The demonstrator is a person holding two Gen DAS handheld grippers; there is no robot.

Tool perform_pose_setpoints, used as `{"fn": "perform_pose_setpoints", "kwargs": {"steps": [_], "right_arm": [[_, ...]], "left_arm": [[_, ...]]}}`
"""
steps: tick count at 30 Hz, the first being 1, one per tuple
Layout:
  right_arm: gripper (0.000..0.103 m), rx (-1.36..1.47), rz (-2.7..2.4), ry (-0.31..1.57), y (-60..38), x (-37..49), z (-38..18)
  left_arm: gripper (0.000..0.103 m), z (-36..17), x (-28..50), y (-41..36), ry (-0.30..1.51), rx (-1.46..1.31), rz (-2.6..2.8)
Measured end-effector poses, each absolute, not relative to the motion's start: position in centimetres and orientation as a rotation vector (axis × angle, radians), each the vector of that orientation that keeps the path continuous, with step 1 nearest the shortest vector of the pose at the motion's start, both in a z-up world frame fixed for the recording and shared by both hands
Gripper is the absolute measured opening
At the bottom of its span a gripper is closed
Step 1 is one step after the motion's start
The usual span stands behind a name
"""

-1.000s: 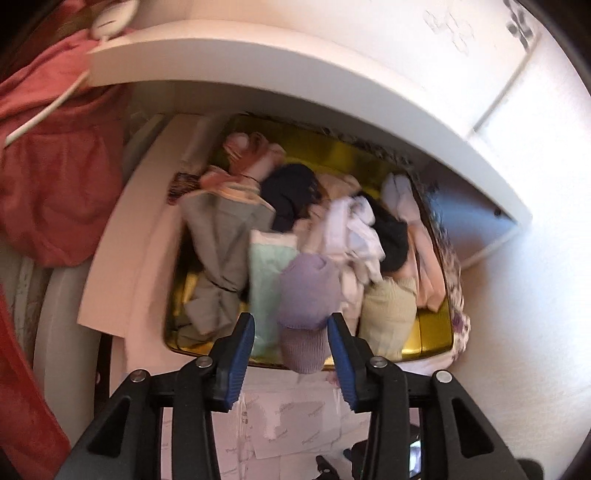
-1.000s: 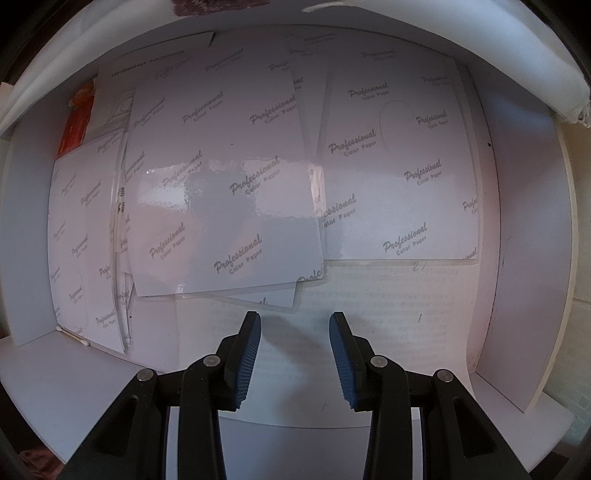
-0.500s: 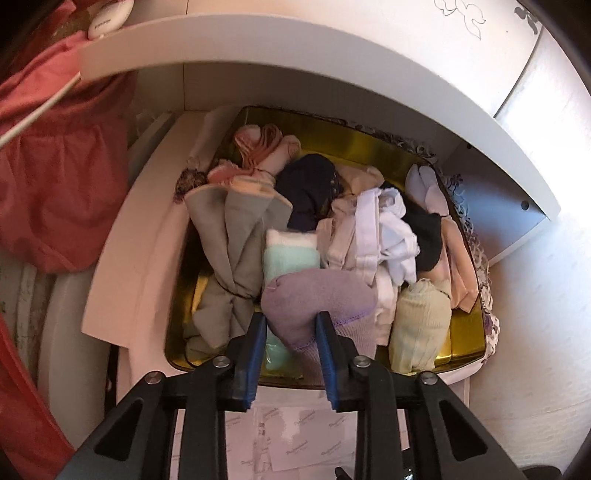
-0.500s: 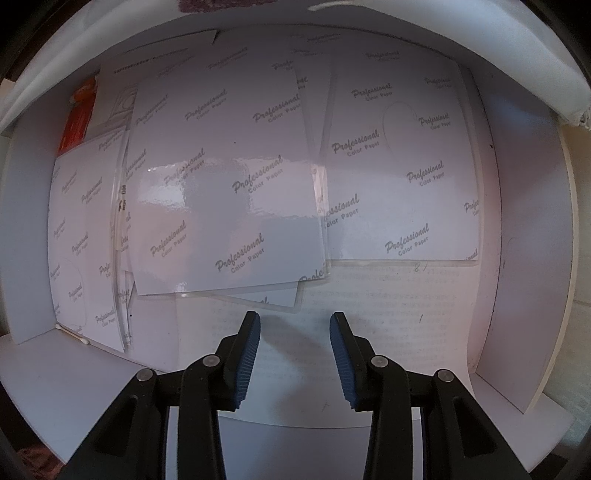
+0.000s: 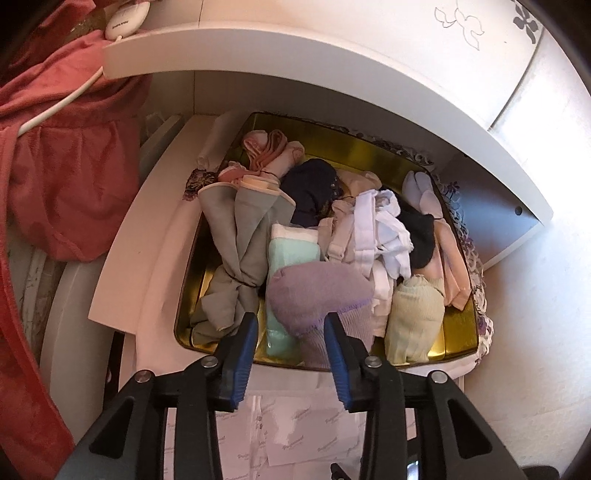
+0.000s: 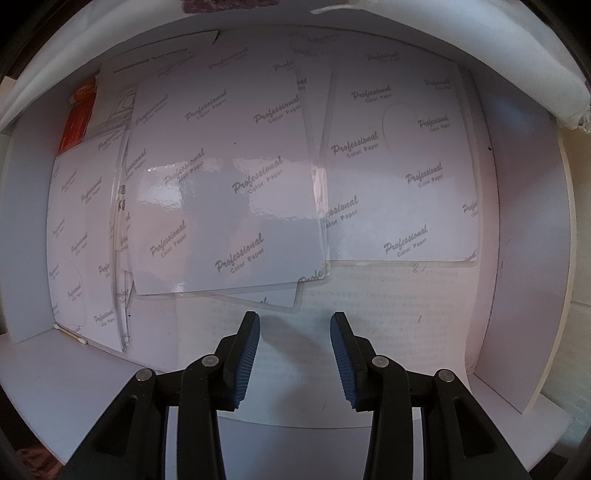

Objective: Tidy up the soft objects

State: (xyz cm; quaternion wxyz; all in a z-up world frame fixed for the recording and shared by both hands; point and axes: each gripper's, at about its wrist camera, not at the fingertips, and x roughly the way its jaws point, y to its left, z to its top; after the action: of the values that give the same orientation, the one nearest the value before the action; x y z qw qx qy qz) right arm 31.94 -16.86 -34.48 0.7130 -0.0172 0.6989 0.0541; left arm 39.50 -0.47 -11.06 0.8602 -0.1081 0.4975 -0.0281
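A gold tin tray [image 5: 458, 339] on a white shelf holds several soft items. Among them are a grey knotted cloth [image 5: 236, 243], a mint folded piece [image 5: 291, 251], a dark bundle [image 5: 310, 188], white straps [image 5: 384, 229] and a pale green roll [image 5: 413, 321]. A purple sock [image 5: 317, 291] lies at the tray's near edge between the jaws of my left gripper [image 5: 290, 332]. Those jaws are opening and a gap shows beside the left pad. My right gripper [image 6: 294, 332] points down over glossy paper sheets [image 6: 229, 192], open with nothing between its fingers.
A red cloth [image 5: 62, 177] hangs at the left of the shelf. A white shelf board [image 5: 295, 62] overhangs the tray, with a white corded device [image 5: 125, 18] on it. An orange packet [image 6: 79, 118] and a cotton swab [image 6: 70, 334] lie beside the papers.
The left jaws closed in on the purple sock and then widened again; the sock now rests lower at the tray's front. The right gripper has not moved.
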Motion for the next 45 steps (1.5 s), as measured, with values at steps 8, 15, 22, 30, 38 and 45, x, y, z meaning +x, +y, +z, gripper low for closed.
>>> {"fn": "perform_pose_setpoints", "kwargs": {"steps": [8,15,22,30,38,45], "right_arm": [[0.042,-0.061,0.116,1.535,-16.6,31.8,-34.1],[0.049,-0.080,0.114,1.515,-16.1,31.5,-33.6],[0.058,-0.106,0.106,1.487,-16.0,31.4,-32.8],[0.062,-0.099,0.102,1.432,-15.8,30.8,-30.3],[0.065,-0.065,0.108,1.343,-15.7,30.0,-26.3],[0.066,-0.035,0.089,1.288,-15.8,28.9,-23.6]], "left_arm": [[0.038,-9.7,37.3,-0.8,0.999,-0.178,-0.060],[0.039,-8.9,34.8,-0.4,0.973,-0.162,-0.051],[0.039,-8.5,32.3,0.1,0.954,-0.147,-0.045],[0.040,-8.5,30.1,0.6,0.952,-0.138,-0.036],[0.041,-9.4,27.7,1.2,0.978,-0.133,-0.019],[0.042,-9.8,25.9,1.4,0.991,-0.123,-0.009]]}}
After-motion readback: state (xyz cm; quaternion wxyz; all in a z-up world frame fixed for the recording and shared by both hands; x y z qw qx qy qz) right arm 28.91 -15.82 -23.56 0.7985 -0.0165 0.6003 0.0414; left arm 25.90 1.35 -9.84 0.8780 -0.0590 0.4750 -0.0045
